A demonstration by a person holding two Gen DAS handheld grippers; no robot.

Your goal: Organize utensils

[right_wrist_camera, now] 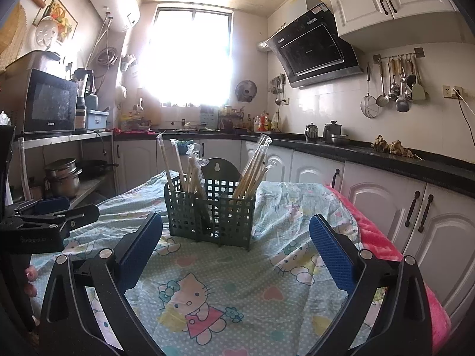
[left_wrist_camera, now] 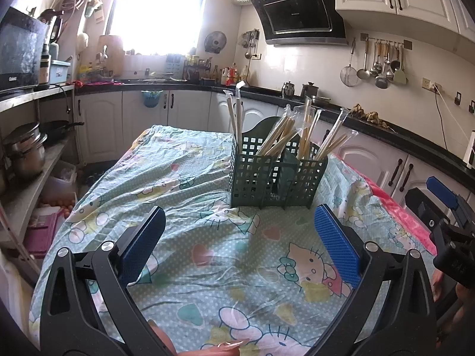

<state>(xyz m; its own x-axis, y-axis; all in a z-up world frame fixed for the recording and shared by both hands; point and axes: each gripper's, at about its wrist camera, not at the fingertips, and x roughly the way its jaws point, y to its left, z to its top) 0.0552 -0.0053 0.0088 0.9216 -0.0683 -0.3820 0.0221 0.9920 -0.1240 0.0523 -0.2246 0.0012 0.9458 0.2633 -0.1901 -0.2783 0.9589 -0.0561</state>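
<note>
A dark green lattice utensil caddy stands on a table covered by a cartoon-cat cloth. Several plastic-wrapped wooden chopsticks lean upright in its compartments. My left gripper hovers open in front of the caddy, nothing between its blue pads. My right gripper is also open and empty, a little nearer the caddy. In the left wrist view the right gripper shows at the right edge; in the right wrist view the left gripper shows at the left edge.
A pink cloth hangs over the table's right side. Black counters with white cabinets wrap the room. A shelf with a microwave and pots stands at the left. Fingertips show at the bottom edge.
</note>
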